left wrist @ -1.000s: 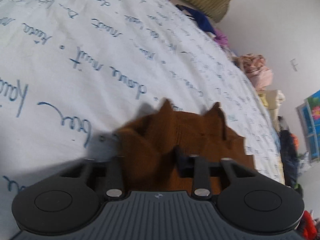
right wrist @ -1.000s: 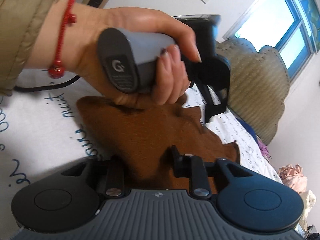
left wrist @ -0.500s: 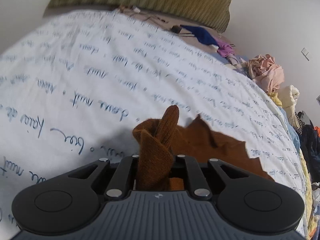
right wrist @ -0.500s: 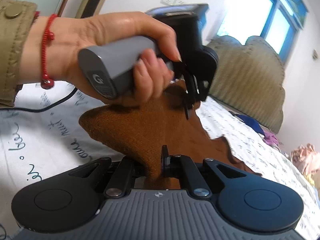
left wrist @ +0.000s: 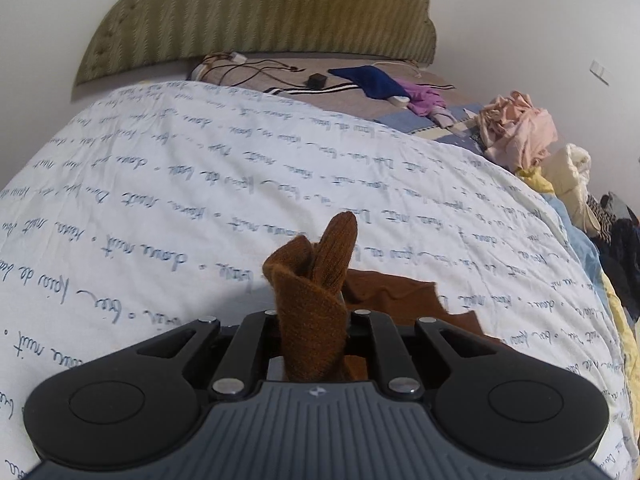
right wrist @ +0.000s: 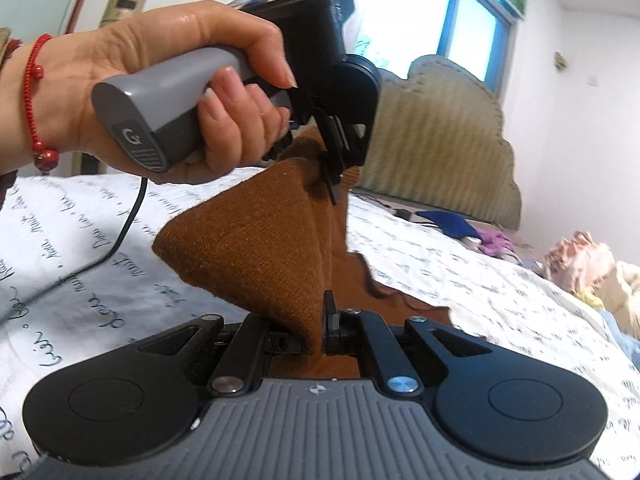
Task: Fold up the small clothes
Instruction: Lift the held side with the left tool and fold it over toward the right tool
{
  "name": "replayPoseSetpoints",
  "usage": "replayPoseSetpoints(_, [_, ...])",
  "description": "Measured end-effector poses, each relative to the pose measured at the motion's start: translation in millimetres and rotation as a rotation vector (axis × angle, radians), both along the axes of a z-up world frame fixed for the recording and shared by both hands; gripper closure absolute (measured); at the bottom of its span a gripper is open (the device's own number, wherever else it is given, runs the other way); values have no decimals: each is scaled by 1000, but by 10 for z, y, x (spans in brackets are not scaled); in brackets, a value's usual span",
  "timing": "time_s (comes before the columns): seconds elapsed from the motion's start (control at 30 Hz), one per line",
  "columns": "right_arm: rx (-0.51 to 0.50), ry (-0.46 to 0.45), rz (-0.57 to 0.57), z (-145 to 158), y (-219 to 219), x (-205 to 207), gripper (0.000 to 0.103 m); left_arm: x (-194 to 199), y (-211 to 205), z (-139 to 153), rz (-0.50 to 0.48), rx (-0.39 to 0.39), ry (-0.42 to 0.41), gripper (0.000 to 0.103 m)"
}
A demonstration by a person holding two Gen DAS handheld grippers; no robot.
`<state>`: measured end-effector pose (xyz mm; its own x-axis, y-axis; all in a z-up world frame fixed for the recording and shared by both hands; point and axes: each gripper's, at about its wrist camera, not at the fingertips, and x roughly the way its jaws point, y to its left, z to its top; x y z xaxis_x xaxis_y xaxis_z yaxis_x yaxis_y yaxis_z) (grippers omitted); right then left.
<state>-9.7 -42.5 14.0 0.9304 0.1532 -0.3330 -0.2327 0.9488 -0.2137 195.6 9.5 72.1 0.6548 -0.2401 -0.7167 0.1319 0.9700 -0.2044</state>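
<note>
Above the bed (left wrist: 168, 184), both hand-held grippers, left (left wrist: 310, 320) and right (right wrist: 316, 330), have lifted the brown cloth (right wrist: 248, 248), each clamped on an edge; the fold can begin.

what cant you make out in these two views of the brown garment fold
- Brown garment: its type and full shape; bunched, lower part hidden behind the right hand-held gripper in the right wrist view.
- Left hand-held gripper: fingertips buried in cloth in the left wrist view.
- Bedsheet script: too small and warped to read.
</note>
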Motion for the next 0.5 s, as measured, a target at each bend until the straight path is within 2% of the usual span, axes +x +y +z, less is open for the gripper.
replayPoseSetpoints(0.27, [118, 25, -80, -48, -556, -115, 95, -64, -653, 50, -64, 61, -19, 91])
replayPoseSetpoints(0.5, [236, 85, -131, -223, -943, -199, 95, -32, -1212, -136, -119, 112, 17, 91])
